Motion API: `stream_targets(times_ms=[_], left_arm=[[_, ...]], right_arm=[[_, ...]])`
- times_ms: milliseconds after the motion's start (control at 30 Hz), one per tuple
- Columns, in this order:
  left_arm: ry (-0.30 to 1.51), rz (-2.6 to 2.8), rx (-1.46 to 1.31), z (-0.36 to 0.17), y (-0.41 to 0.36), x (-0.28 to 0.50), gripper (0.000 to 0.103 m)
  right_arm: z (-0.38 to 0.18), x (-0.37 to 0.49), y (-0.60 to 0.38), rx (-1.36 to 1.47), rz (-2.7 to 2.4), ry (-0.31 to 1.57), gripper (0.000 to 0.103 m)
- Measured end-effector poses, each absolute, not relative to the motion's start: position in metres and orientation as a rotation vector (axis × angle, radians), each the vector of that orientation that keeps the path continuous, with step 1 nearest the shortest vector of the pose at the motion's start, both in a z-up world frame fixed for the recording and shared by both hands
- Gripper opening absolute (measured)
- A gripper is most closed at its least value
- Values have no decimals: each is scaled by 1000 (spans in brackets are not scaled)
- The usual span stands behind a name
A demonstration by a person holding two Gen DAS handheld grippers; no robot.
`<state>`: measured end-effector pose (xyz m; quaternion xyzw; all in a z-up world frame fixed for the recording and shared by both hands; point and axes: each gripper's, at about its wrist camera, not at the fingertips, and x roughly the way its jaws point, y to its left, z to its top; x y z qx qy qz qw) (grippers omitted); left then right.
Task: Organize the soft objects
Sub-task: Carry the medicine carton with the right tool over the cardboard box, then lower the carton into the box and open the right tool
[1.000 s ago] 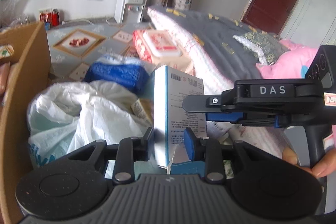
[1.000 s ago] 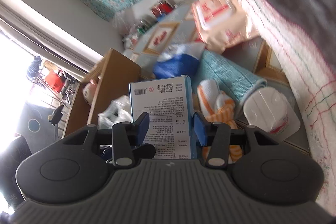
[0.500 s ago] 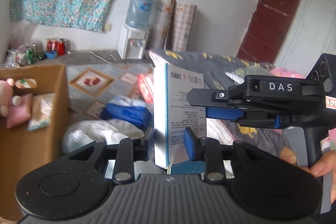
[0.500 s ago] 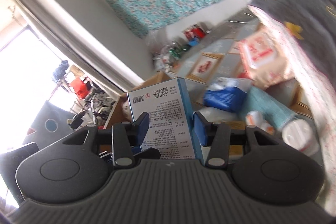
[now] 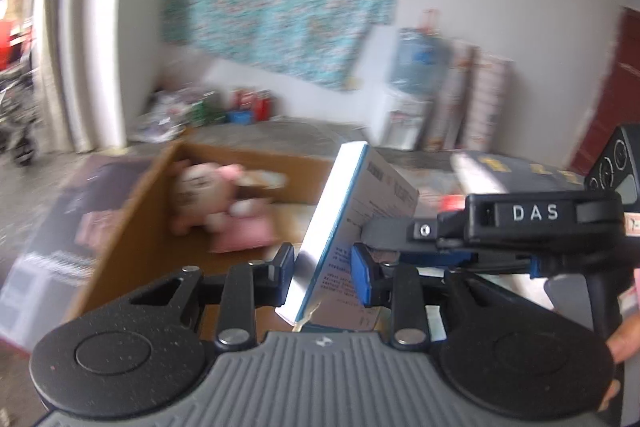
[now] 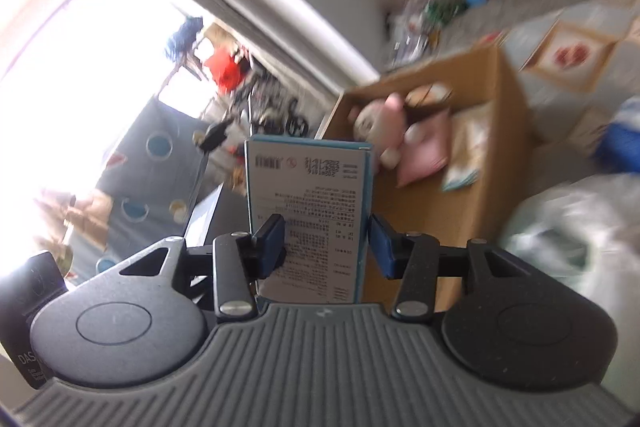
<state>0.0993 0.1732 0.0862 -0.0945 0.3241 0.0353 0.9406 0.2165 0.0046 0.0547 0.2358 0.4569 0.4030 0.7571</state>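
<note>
A white carton with blue edges and printed text (image 5: 352,223) (image 6: 308,203) hangs in the air between both grippers. My left gripper (image 5: 324,269) is shut on its narrow sides. My right gripper (image 6: 326,247) is shut on its broad printed faces and reaches in from the right in the left wrist view (image 5: 380,231). Beyond the carton stands an open cardboard box (image 5: 132,227) (image 6: 500,147). It holds a pink and white plush toy (image 5: 208,195) (image 6: 384,119), a pink cushion (image 6: 424,151) and a pale packet (image 6: 466,151). Both views are blurred.
A white plastic bag (image 6: 580,227) and a blue pack (image 6: 620,147) lie right of the cardboard box. A bed with a grey cover (image 5: 520,171) is at the right, a water dispenser (image 5: 412,83) by the back wall. Fingers of a hand (image 5: 624,339) grip the right handle.
Both grippers have risen and swung left with the carton held between them. The plastic bag and bed have slid out of the left view; the cardboard box with the plush toy now lies ahead.
</note>
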Motion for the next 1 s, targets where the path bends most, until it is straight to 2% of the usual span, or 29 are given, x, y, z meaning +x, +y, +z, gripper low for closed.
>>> stream_targets(times_ms=[167, 367, 500, 667, 1000], left_arm=[[744, 141, -251, 59, 238, 115, 31], [833, 174, -257, 19, 277, 156, 29], [874, 245, -206, 1, 288, 178, 36], [870, 247, -210, -3, 295, 170, 37], [841, 267, -213, 13, 309, 143, 38]], right_arm=[[23, 244, 70, 488, 864, 1125, 45], [-20, 282, 111, 496, 776, 1255, 44], [-56, 305, 130, 485, 705, 1336, 45], [-85, 311, 140, 464, 657, 1417, 45], [-108, 310, 165, 419, 632, 1475, 44]])
